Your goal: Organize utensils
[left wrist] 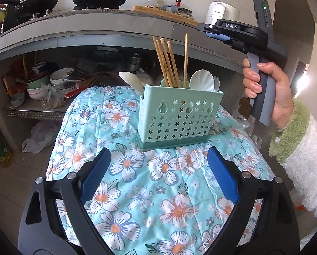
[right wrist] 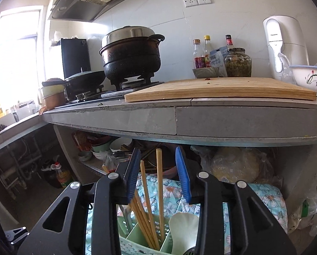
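Observation:
A mint-green utensil holder (left wrist: 177, 118) with star cut-outs stands on a floral-cloth table (left wrist: 137, 191). Several wooden chopsticks (left wrist: 168, 63) and white spoons (left wrist: 202, 82) stand in it. My left gripper (left wrist: 158, 176) is open and empty, low over the cloth in front of the holder. My right gripper (left wrist: 216, 37) hangs above and right of the holder. In the right wrist view my right gripper (right wrist: 158, 165) is open, its blue pads (right wrist: 183, 173) either side of the chopsticks (right wrist: 159, 187) without touching them. The holder (right wrist: 137, 240) and a white spoon (right wrist: 183, 229) lie below.
Behind the table runs a grey concrete counter (right wrist: 154, 119) with a gas stove, a black pot (right wrist: 131, 57), a wok, a wooden cutting board (right wrist: 222, 90), bottles, a jar and a white appliance. The shelf under it (left wrist: 37, 110) holds stacked bowls and bags.

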Demonstrator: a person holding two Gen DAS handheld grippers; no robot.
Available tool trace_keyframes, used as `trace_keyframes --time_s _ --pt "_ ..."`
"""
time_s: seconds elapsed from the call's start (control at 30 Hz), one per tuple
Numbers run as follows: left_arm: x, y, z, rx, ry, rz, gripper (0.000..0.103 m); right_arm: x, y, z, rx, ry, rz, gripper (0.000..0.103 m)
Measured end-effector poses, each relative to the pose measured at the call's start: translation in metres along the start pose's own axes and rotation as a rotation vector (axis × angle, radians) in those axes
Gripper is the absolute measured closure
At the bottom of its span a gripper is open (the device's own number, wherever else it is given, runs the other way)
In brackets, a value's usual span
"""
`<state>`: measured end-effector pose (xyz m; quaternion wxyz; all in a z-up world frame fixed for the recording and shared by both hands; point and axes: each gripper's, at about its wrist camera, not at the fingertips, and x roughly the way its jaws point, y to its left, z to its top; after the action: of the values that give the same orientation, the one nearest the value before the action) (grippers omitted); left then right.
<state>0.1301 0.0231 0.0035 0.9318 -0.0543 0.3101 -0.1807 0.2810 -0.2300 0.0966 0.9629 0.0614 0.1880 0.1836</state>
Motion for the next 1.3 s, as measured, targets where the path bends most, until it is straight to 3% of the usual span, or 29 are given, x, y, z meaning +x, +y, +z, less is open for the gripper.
trace_keyframes --time_s 0.27,0.43,0.7,0.97,1.07,1.3 --pt "-0.021 -0.014 0.001 0.026 -0.042 0.05 0.012 -0.082 0.006 -0.017 0.076 -0.036 0.014 0.058" --pt "-0.037 -0.022 0.001 0.021 -0.063 0.118 0.009 -0.13 0.012 -0.049 0.108 0.008 -0.018 0.04" --pt "-0.059 -0.026 -0.011 -0.015 -0.045 0.269 0.008 -0.171 0.035 -0.119 0.095 0.203 -0.199 0.023" --pt "-0.077 -0.033 -0.018 0.011 -0.034 0.471 0.008 -0.211 0.05 -0.149 0.1 0.25 -0.364 0.013" --pt "-0.085 -0.04 -0.017 0.053 -0.039 0.494 0.008 -0.225 0.054 -0.148 0.091 0.24 -0.407 0.01" --pt "-0.103 -0.059 -0.017 0.071 -0.042 0.453 0.008 -0.254 0.066 -0.142 0.059 0.192 -0.444 0.007"
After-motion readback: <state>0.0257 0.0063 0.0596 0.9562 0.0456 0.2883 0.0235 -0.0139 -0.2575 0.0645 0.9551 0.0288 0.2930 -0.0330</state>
